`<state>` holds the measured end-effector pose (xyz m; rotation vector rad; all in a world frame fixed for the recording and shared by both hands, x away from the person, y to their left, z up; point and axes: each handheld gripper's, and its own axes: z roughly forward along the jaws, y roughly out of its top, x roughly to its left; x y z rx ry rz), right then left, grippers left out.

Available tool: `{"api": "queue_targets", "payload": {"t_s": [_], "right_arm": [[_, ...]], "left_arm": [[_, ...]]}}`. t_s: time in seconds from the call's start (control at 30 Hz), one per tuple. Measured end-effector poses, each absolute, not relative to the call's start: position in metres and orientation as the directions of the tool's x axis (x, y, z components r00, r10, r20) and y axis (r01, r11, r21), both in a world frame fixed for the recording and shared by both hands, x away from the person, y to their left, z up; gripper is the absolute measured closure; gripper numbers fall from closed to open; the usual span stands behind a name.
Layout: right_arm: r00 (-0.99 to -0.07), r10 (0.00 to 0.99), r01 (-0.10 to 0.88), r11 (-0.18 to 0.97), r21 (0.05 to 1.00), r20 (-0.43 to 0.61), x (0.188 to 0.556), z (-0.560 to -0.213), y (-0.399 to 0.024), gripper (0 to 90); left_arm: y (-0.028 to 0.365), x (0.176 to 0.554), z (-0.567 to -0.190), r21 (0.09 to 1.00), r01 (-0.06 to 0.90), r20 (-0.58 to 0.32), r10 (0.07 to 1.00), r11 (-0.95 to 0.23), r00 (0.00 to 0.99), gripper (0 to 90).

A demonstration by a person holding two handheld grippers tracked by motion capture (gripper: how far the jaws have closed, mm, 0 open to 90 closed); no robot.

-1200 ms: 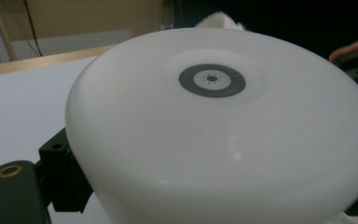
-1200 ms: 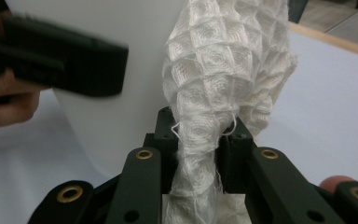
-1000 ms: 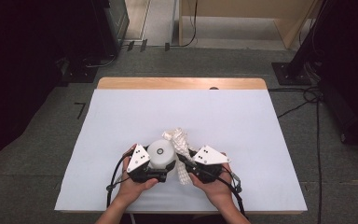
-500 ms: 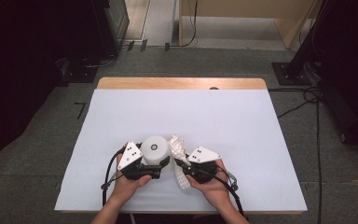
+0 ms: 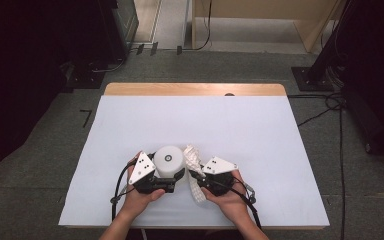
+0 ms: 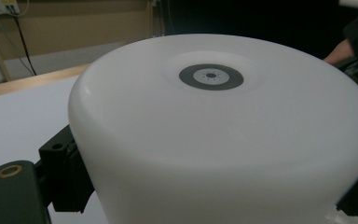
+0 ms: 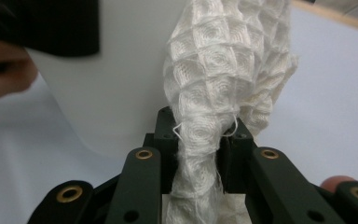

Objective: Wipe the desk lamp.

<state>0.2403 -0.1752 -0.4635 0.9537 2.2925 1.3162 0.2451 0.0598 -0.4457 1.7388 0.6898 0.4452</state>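
Cloth (image 7: 205, 121) sits pinched in right gripper (image 7: 198, 154), jaws clenched on it, near table (image 5: 260, 130) front edge, prob. so it can rub the white tub (image 5: 169, 160) just beside it. Left gripper (image 5: 172, 175) clamps tub w/ jaws on both sides, steadying it for wiping. Beyond: bare table.

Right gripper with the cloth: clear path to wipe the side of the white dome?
Probably yes. The right gripper pinches the waffle cloth right beside the white dome, nothing between them. The left gripper clamps the dome's near side, blocking that part.
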Motion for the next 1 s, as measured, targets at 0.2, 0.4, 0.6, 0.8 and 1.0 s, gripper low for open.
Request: {"api": "queue_targets", "payload": {"t_s": [0.2, 0.4, 0.6, 0.8, 1.0], "right_arm": [[-0.719, 0.692, 0.384, 0.322, 0.866, 0.061, 0.241, -0.457, -0.181, 72.5], [-0.688, 0.723, 0.358, 0.275, 0.892, 0.053, 0.24, -0.448, -0.19, 72.5], [-0.68, 0.731, 0.364, 0.274, 0.89, 0.053, 0.241, -0.45, -0.192, 72.5], [-0.675, 0.735, 0.375, 0.272, 0.886, 0.06, 0.243, -0.453, -0.195, 72.4], [-0.66, 0.747, 0.393, 0.257, 0.883, 0.077, 0.246, -0.453, -0.198, 72.4]], "left_arm": [[0.058, 0.248, -0.451, 0.959, 0.229, -0.057, 0.672, -0.17, 0.738, 8.6], [0.054, 0.252, -0.464, 0.946, 0.217, 0.017, 0.707, -0.24, 0.707, 8.6], [0.054, 0.255, -0.47, 0.932, 0.243, 0.025, 0.718, -0.268, 0.696, 8.5], [0.049, 0.25, -0.466, 0.935, 0.266, 0.03, 0.798, -0.236, 0.603, 1.6], [0.031, 0.244, -0.469, 0.908, 0.347, 0.044, 0.877, -0.235, 0.479, 3.6]]}}
